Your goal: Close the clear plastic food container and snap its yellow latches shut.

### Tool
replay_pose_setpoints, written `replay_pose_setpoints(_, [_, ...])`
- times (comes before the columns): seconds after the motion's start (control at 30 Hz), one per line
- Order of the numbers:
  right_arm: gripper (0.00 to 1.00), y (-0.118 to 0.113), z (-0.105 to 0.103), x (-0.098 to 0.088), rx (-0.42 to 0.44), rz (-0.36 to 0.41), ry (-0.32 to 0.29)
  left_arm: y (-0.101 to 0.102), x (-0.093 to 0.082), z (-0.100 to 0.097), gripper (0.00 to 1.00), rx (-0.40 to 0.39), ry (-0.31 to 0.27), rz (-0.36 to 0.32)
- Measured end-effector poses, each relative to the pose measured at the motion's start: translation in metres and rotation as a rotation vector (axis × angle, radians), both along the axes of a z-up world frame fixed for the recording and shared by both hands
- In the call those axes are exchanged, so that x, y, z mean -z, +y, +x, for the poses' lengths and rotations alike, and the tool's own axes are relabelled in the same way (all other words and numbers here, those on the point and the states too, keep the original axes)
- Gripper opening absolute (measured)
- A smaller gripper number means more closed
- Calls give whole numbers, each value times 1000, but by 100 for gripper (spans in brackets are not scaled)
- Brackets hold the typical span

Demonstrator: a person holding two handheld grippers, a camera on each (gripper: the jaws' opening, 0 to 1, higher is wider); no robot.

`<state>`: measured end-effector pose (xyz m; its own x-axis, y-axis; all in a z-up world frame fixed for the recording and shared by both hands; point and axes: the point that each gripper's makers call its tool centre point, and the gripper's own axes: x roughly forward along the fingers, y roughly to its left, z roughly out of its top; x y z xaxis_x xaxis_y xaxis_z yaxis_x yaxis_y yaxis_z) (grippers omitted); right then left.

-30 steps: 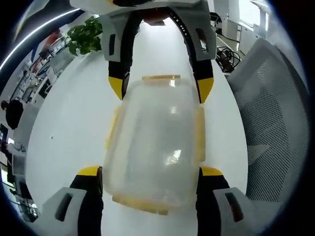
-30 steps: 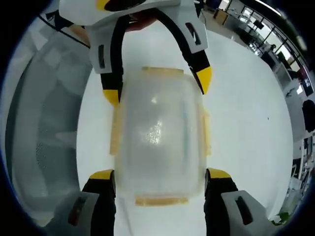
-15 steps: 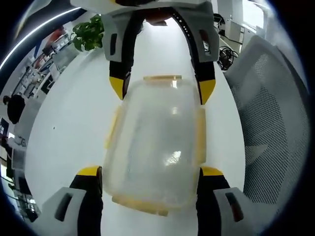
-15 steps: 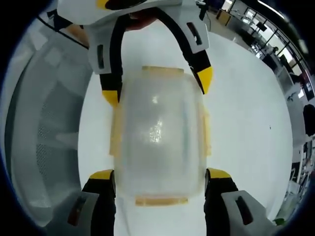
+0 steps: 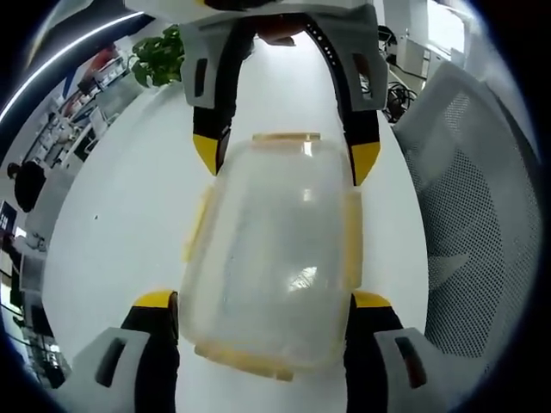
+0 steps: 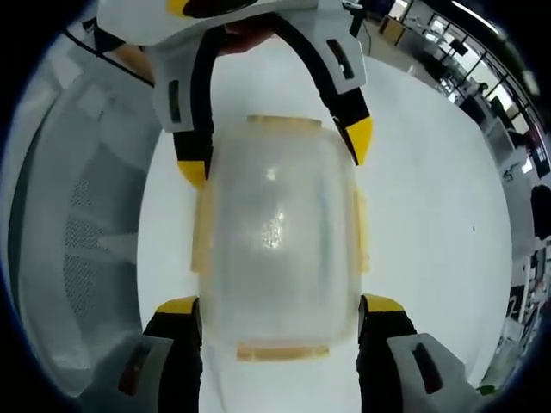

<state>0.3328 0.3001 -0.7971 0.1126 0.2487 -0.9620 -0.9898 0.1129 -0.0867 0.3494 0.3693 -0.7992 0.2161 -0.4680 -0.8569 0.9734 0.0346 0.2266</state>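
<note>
The clear plastic container (image 5: pixel 275 249) with its lid on lies lengthwise between both grippers above the white table (image 5: pixel 129 215). Yellow latches (image 5: pixel 286 137) run along its ends and long sides (image 5: pixel 196 225). My left gripper (image 5: pixel 263 301) clasps the near end in the left gripper view, its yellow-tipped jaws pressed against the two sides. The right gripper (image 5: pixel 285 155) holds the far end there. In the right gripper view the right gripper (image 6: pixel 280 305) grips the near end of the container (image 6: pixel 275 232), the left gripper (image 6: pixel 275 153) the far end, and a latch (image 6: pixel 282 351) lies flat at the near end.
A white mesh chair (image 5: pixel 465 215) stands beside the table, seen also as the chair (image 6: pixel 77 215) on the left in the right gripper view. A green plant (image 5: pixel 159 60) and cables (image 5: pixel 400 90) sit beyond the table. Office desks (image 6: pixel 482 77) lie far off.
</note>
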Motion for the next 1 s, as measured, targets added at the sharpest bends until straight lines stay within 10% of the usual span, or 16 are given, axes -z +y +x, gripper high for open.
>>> replay_pose_setpoints(1.0, [74, -1, 32, -1, -16, 13, -5, -2, -1, 31, 80, -15, 7, -2])
